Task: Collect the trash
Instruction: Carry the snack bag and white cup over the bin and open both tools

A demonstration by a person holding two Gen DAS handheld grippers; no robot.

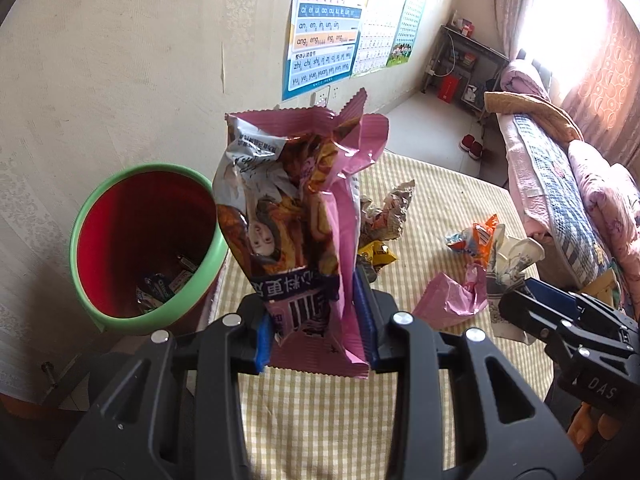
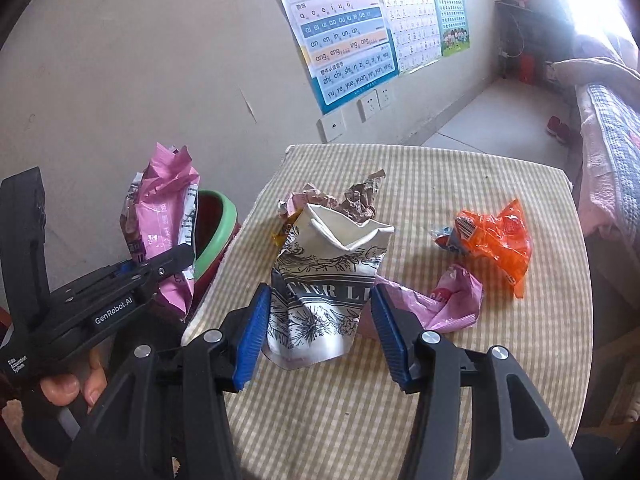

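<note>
The left gripper is clamped on a tall pink snack bag, its blue pads pressed against the bag's lower end so the bag stands upright in the centre of the left wrist frame. Just left of the bag sits the trash bin, red inside with a green rim, beside the edge of the desk; a few small wrappers lie at its bottom.

In the right wrist frame the right gripper is spread wide, its fingers on either side of a crumpled white paper bag with black printed lettering and flowers. The bag stands on the checked cloth of the desk and the pads do not press on it. Behind it, toward the upper middle of the frame, lies a crumpled brown wrapper. A pink wrapper lies just right of the white bag, and an orange wrapper farther right, near the desk's edge. At the left of this frame the other gripper holds the pink bag near the bin.
</note>
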